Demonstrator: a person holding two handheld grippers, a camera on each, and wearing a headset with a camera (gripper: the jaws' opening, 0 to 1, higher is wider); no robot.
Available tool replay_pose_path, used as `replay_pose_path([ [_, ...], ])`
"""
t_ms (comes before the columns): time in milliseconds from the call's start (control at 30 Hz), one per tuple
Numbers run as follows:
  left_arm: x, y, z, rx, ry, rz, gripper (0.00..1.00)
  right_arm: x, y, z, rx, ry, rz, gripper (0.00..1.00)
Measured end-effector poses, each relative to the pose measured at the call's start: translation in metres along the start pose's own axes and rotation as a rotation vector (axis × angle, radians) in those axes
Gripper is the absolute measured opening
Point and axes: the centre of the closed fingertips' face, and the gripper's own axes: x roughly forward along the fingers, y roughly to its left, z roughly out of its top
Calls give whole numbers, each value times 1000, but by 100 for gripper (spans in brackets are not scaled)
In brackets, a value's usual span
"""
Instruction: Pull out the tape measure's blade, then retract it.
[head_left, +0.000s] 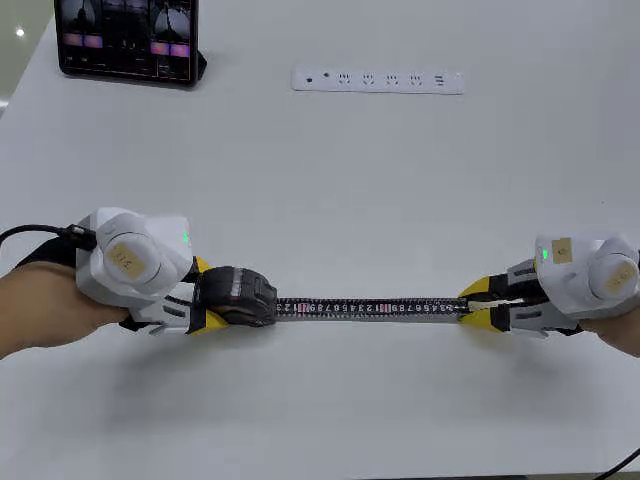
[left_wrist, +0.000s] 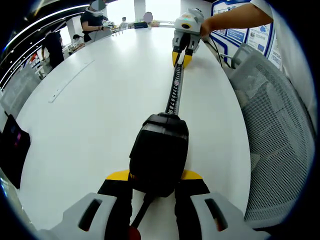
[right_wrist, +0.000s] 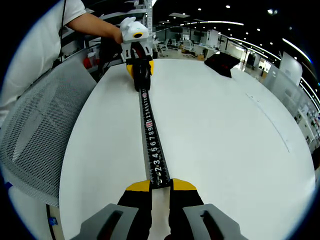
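Tape measure case (head_left: 238, 297): black. Blade (head_left: 370, 308): black, white numerals, red marks. Left hand-held gripper (head_left: 203, 295) and right hand-held gripper (head_left: 478, 303): white bodies, black jaws, yellow tips. Bench (head_left: 320, 180): plain white. Power strip (head_left: 378, 79): white.

The blade (right_wrist: 152, 150) of the tape measure (head_left: 238, 297) bears black scale numerals: in the right gripper view 2, 3, 4, 5, 6, 7, 8, 9 run in a row away from the jaws, then a red mark. The tan sticker (head_left: 127, 261) on the left gripper (head_left: 205, 295) is too small to read.
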Motion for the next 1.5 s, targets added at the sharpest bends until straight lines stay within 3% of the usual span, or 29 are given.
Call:
replay_pose_path([
  [633, 1, 0, 0, 2, -2, 10, 28, 0, 3, 0, 16, 23, 8, 9],
  [1300, 1, 1, 0, -9, 6, 13, 28, -2, 1, -5, -42, 94, 17, 11],
  [1500, 1, 2, 0, -9, 8, 17, 29, -4, 2, -3, -12, 89, 5, 12],
])
